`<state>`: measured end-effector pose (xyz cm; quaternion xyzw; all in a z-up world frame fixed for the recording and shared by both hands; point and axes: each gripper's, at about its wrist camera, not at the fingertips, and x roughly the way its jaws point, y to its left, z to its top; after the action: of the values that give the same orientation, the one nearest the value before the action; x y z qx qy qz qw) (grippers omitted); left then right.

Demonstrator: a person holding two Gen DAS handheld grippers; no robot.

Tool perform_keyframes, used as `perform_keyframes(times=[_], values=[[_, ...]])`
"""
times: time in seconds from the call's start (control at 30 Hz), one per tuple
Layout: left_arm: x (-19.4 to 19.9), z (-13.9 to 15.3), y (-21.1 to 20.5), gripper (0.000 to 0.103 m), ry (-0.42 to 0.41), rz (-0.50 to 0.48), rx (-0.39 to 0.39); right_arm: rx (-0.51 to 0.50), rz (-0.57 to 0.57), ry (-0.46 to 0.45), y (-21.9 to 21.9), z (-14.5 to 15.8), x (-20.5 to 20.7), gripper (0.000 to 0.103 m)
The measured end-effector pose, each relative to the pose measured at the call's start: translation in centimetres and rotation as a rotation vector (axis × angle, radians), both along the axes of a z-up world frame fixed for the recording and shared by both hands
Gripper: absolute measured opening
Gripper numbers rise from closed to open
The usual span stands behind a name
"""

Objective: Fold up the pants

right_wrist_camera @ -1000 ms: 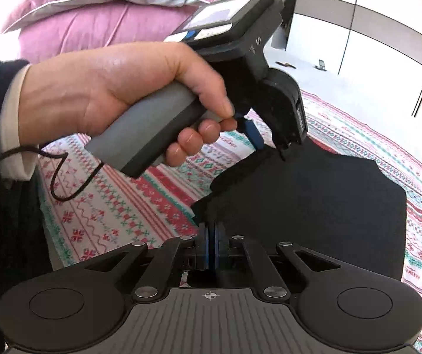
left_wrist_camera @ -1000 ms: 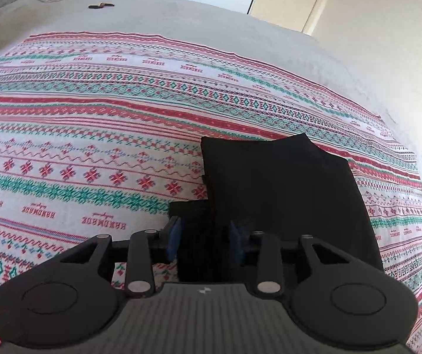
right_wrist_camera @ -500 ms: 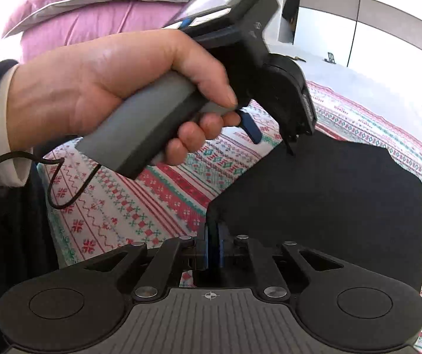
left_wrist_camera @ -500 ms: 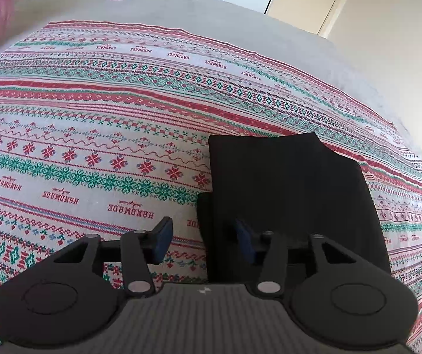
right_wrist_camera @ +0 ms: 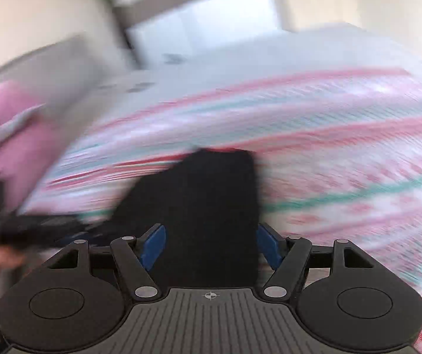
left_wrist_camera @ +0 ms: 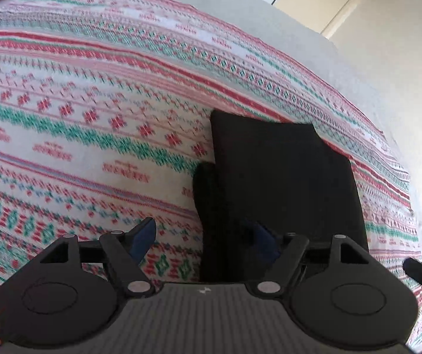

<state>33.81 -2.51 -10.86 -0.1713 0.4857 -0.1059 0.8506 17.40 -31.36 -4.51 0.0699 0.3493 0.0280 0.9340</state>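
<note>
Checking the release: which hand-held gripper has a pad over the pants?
The left hand-held gripper: open, its right pad overlaps the folded black pants; the other pad overlaps patterned bedspread.

Honestly nothing really readable here, the blanket (left_wrist_camera: 93,112) has small red lettering in its white stripes at center-left of the left view, but it's upside down and too blurry to make out.

The pants (left_wrist_camera: 284,183) are soft black cloth, matt and smooth. The bedspread (left_wrist_camera: 93,94) is woven cloth too — the left claw (left_wrist_camera: 202,236) is matt black plastic with blue pads (left_wrist_camera: 143,236).
</note>
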Motion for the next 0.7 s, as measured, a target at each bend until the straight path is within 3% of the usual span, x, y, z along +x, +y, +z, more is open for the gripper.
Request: perform_keyframes(times=[0.1,0.7], values=[[-0.2,-0.1,-0.8,0.075,-0.010,-0.022,0.007,0.024,-0.081,0.037,-1.5,-0.7,1.1,0.069],[-0.1,-1.7,-3.1,0.096,-0.033,-0.065,0.044,0.063,-0.094,0.134,-0.4,-5.1,4.4,0.068]])
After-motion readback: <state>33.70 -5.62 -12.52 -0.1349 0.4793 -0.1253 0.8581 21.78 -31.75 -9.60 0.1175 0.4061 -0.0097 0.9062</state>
